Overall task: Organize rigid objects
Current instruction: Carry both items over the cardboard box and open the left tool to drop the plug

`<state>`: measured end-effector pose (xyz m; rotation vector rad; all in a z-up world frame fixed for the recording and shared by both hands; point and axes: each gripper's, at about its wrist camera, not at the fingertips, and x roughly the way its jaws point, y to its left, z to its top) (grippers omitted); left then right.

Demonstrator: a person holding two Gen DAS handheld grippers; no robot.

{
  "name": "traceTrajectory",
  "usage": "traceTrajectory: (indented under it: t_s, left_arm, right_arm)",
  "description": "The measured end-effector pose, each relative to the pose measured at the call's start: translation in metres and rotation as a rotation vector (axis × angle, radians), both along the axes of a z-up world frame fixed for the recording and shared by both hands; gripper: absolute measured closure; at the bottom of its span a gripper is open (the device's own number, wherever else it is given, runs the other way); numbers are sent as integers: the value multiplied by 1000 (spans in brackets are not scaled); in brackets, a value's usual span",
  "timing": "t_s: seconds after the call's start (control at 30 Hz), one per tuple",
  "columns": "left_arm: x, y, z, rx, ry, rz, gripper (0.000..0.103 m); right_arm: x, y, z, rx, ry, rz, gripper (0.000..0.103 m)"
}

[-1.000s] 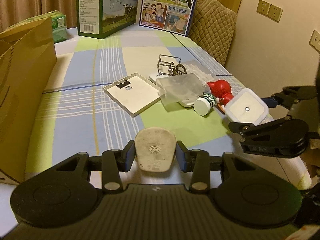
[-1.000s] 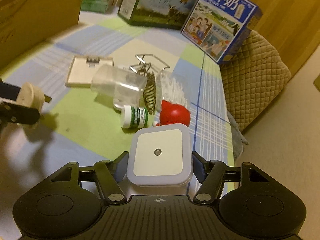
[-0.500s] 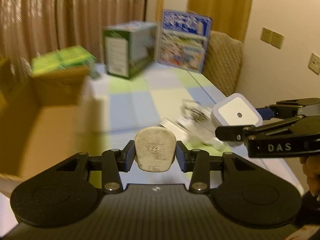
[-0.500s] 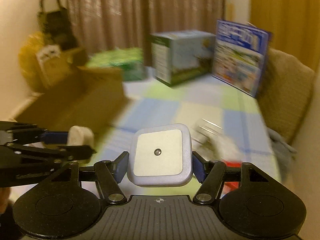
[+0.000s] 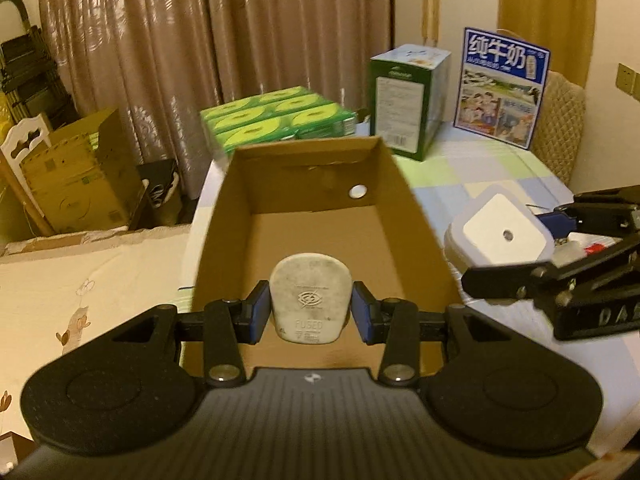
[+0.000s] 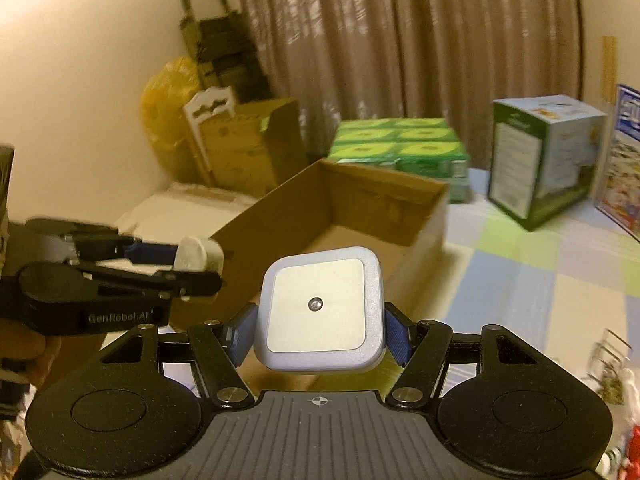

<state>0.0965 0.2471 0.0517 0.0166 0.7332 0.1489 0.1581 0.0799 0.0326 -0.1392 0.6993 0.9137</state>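
Observation:
My left gripper (image 5: pixel 310 312) is shut on a worn white fused plug (image 5: pixel 310 302) and hangs over the near end of an open cardboard box (image 5: pixel 416 216). The box's brown floor looks bare. My right gripper (image 6: pixel 320 330) is shut on a square white night light (image 6: pixel 320 308), held just right of the box's right wall. In the left wrist view the right gripper (image 5: pixel 516 248) shows at the right with the night light (image 5: pixel 504 236). From the right wrist, the left gripper (image 6: pixel 200 256) and its plug (image 6: pixel 198 254) show at the left, before the box (image 6: pixel 280 224).
Green packs (image 5: pixel 276 120), a green-and-white carton (image 5: pixel 408 96) and a blue milk carton (image 5: pixel 502 88) stand on the checked tablecloth (image 6: pixel 520 280) behind the box. A wire item and small objects (image 6: pixel 608 364) lie at the right. More cardboard boxes (image 5: pixel 76 176) and curtains (image 5: pixel 216 32) stand beyond.
Both grippers have risen and swung left from the pile of small objects to the cardboard box, each still gripping its item. The box now fills the middle of both views.

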Motion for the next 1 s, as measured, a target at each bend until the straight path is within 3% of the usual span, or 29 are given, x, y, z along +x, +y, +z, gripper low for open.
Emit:
traceTrajectory:
  t_s: [0.17,0.67,1.0]
  left_arm:
    - [8,14,-13,-3,24,-13,65]
    - [19,23,-39,-19,70,-18,65]
    - [9,35,-20,4,18,28,63]
  right_arm:
    - [-1,27,-19,-55,-13,39,41]
    - [1,44,-47,-121,4,59,41]
    - [2,45,-48,-118,8,50,41]
